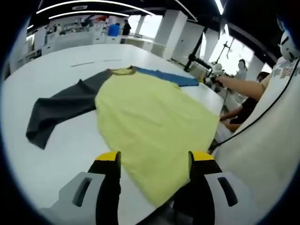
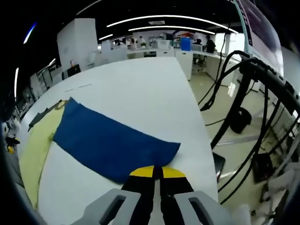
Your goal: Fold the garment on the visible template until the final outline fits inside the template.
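A wide white surface (image 1: 70,140) stands in a bright open office with ceiling light strips. On it lies a soft shirt (image 1: 150,117), spread flat: pale yellow body, dark grey sleeve (image 1: 56,110) toward 9 o'clock, blue sleeve (image 2: 112,143) near the surface's edge. The left tool (image 1: 154,161) hangs spread over the yellow hem; the right tool (image 2: 157,172) pinches the blue sleeve's cuff

Both hand-held tools look alike. The left gripper (image 1: 155,161) has two black jaws capped with yellow tips, each rising from a pale grey moulded housing with a dark oblong slot. The right gripper (image 2: 157,172) shows the same yellow-capped black jaws and pale grey slotted housings.
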{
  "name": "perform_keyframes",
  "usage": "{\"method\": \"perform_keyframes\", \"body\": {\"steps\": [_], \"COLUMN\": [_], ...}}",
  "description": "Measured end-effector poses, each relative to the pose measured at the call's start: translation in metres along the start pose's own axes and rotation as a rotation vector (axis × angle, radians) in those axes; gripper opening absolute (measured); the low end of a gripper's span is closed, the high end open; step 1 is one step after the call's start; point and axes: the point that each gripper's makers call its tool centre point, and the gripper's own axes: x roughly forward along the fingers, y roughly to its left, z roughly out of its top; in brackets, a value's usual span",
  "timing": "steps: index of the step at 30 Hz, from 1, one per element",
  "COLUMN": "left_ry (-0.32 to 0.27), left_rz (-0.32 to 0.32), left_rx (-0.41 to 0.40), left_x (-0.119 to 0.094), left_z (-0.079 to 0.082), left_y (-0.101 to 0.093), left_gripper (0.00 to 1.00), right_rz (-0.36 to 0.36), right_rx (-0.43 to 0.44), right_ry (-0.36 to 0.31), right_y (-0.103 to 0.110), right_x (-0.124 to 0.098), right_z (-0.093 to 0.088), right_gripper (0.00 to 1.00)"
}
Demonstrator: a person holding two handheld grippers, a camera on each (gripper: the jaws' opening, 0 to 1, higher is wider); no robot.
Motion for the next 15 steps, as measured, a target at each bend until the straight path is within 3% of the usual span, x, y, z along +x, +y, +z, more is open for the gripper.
{"method": "perform_keyframes", "body": {"steps": [15], "left_ry": [0.008], "left_rz": [0.012], "left_rx": [0.041], "left_x": [0.000], "left_z": [0.000], "left_y": [-0.001], "left_gripper": [0.65], "right_rz": [0.018], "right_rx": [-0.013], "right_ry": [0.003], "right_y": [0.007], "right_x": [-0.013], "right_z": [0.013], "right_gripper": [0.00]}}
